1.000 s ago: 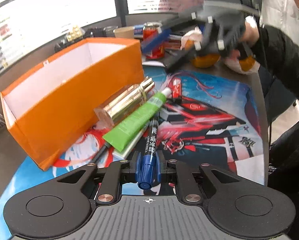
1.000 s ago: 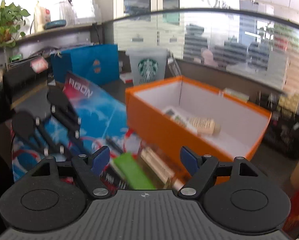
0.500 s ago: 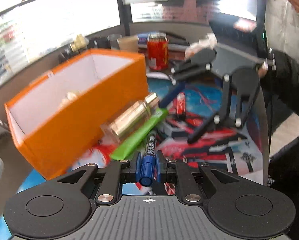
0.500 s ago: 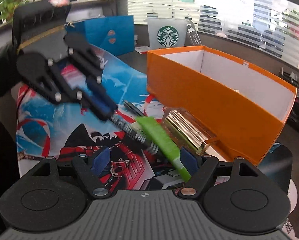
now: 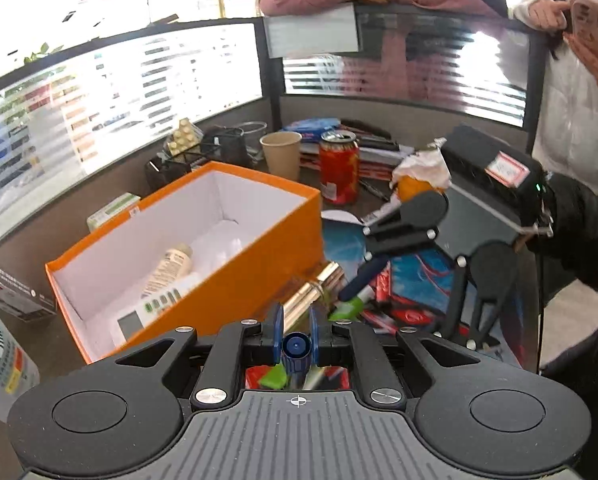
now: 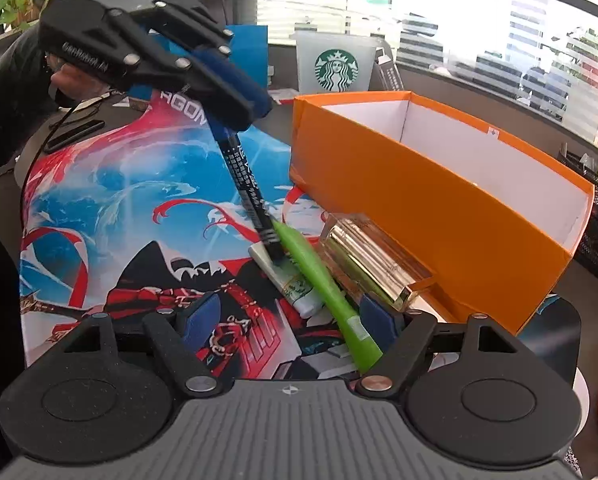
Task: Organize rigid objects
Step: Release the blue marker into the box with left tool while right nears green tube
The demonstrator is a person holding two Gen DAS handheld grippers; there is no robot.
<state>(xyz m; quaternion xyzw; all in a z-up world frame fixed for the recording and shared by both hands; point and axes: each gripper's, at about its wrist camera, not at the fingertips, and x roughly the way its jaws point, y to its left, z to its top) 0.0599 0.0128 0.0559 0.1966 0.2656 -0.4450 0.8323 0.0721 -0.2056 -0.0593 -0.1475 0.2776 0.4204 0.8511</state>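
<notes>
Marker (image 6: 246, 184) hangs pinched in your left gripper (image 5: 296, 334), just beside the orange box (image 6: 419, 200); carry it over the rim before releasing, while your right gripper (image 6: 289, 318) stays spread above the green tube (image 6: 323, 276).

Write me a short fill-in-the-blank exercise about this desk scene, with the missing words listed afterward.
1. The left claw is shut on a blue-capped ____.
2. The right claw stands open above the ____ tube, which lies on the mat.
3. The gold bottle lies outside the box, whose outer walls are ____.
4. Behind the box stands a red ____ beside a paper cup.

Missing words: marker; green; orange; can
</notes>
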